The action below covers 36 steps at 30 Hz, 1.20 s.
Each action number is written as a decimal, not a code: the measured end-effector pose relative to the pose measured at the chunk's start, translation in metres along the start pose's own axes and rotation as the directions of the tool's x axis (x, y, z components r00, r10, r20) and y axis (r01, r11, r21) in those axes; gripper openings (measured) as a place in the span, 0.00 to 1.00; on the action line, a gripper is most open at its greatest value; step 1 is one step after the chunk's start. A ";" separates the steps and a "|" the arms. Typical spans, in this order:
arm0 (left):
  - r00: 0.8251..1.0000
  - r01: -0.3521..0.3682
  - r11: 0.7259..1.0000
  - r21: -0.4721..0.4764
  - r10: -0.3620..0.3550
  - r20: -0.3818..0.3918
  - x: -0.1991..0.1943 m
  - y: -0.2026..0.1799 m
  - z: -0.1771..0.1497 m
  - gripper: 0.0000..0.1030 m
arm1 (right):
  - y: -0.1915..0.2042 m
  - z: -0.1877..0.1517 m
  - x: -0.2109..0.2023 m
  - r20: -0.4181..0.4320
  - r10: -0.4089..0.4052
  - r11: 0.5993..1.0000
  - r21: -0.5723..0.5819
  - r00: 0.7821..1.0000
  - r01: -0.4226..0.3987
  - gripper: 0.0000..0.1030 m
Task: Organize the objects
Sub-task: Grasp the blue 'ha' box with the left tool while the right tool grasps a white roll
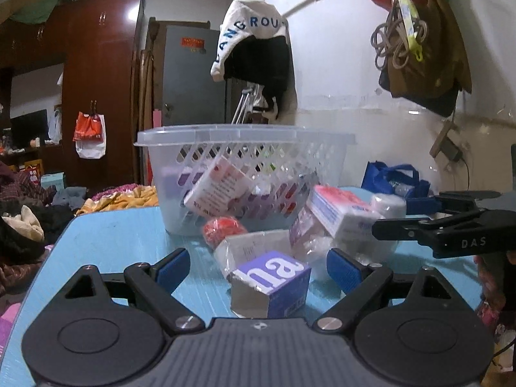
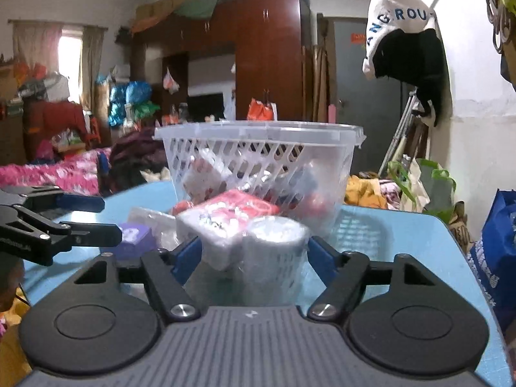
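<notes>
So the left gripper [image 1: 258,269] is wide open, with the purple box [image 1: 274,285] sitting on the blue table [image 1: 113,242] between its fingers, not pinched. The right gripper [image 2: 254,254] is spread too, straddling a white roll [image 2: 275,248] wrapped in plastic. The clear basket [image 1: 245,174] sits at the far side, already holding a few packs.

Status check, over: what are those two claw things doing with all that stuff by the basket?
Left gripper open around purple cardboard box. Right gripper open around clear-wrapped white roll. Clear plastic basket behind, clutter between.
</notes>
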<state>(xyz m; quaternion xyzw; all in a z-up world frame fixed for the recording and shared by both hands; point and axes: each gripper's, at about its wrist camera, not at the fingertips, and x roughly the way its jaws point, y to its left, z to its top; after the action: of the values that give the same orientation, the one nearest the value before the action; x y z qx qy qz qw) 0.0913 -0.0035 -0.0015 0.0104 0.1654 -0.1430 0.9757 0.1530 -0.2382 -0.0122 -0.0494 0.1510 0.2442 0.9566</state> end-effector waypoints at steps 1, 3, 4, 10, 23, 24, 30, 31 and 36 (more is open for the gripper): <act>1.000 0.002 1.000 0.005 -0.002 -0.007 0.001 -0.002 -0.001 0.91 | 0.001 0.000 0.001 -0.008 -0.004 1.000 -0.006 1.000 0.004 0.70; 1.000 0.007 1.000 0.020 -0.006 -0.019 0.003 -0.006 -0.002 0.91 | 0.001 -0.003 0.000 -0.008 -0.013 1.000 -0.005 1.000 0.013 0.66; 1.000 0.008 0.999 0.031 -0.007 -0.030 0.005 -0.008 -0.003 0.91 | 0.001 -0.003 -0.001 -0.006 -0.013 1.000 -0.003 1.000 0.013 0.64; 0.997 -0.008 0.999 0.052 0.012 -0.078 0.013 -0.020 -0.004 0.91 | -0.006 -0.008 -0.007 0.029 0.006 0.999 0.038 1.000 -0.007 0.44; 0.993 -0.059 0.994 0.093 0.069 -0.100 0.021 -0.031 -0.009 0.62 | -0.004 -0.003 0.000 -0.008 0.023 0.999 0.045 1.000 -0.023 0.50; 0.993 -0.058 0.993 0.104 0.068 -0.097 0.020 -0.032 -0.009 0.62 | -0.003 -0.003 0.002 -0.015 0.027 0.999 0.045 1.000 -0.026 0.56; 0.994 -0.036 0.994 0.098 0.046 -0.094 0.020 -0.031 -0.008 0.62 | 0.001 -0.003 0.007 -0.061 0.014 1.000 0.028 0.998 -0.012 0.50; 0.995 -0.031 0.995 0.093 0.039 -0.087 0.019 -0.030 -0.008 0.61 | 0.002 -0.003 0.006 -0.060 0.009 1.000 0.023 0.998 -0.008 0.50; 0.999 -0.035 0.997 0.070 0.035 -0.003 0.008 -0.026 -0.011 0.61 | 0.003 -0.007 -0.006 0.017 -0.001 1.000 0.016 1.000 0.001 0.49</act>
<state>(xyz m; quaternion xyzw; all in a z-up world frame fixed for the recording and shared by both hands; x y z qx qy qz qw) 0.0877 -0.0301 -0.0143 0.0475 0.1621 -0.1317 0.9768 0.1450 -0.2393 -0.0171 -0.0398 0.1446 0.2428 0.9584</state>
